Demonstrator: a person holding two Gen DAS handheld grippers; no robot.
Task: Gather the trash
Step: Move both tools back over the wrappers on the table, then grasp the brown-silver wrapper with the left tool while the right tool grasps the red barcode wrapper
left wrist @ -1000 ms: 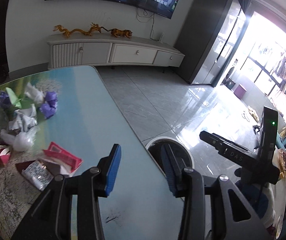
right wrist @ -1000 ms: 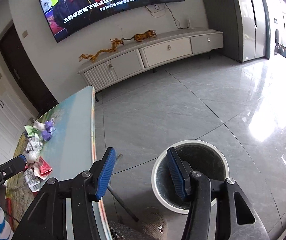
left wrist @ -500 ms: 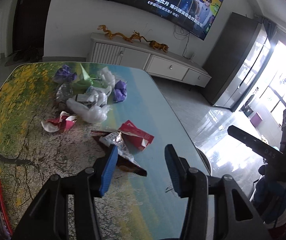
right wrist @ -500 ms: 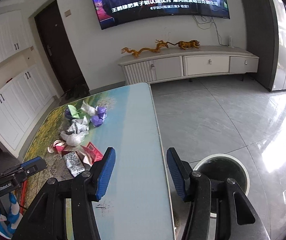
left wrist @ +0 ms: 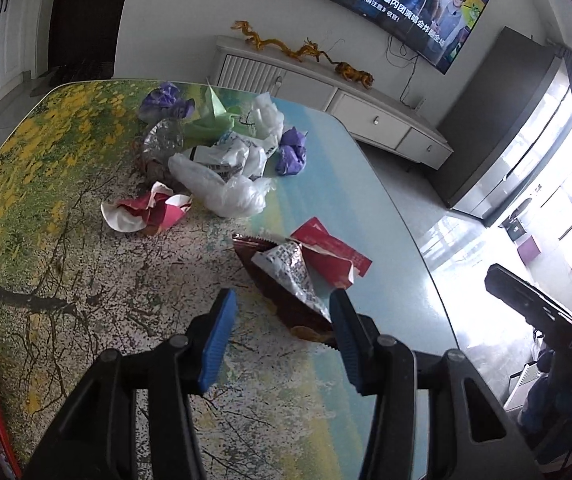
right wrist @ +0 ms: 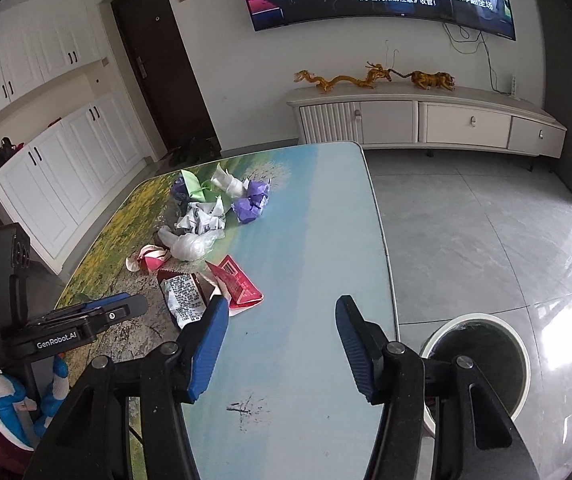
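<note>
hiding behind tongs [left wrist: 282, 320]: wrapper [left wrist: 286, 280] edge

Two purple paper wads [left wrist: 292, 152], one red packet [left wrist: 332, 256], one bin [right wrist: 482, 356].

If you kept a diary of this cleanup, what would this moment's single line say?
left gripper: open, empty, over snack wrapper | right gripper: open, empty | trash pile: on table | bin: on floor

Left tool [left wrist: 282, 320] gapes empty, angled down; right tool [right wrist: 282, 332] is opening.
</note>
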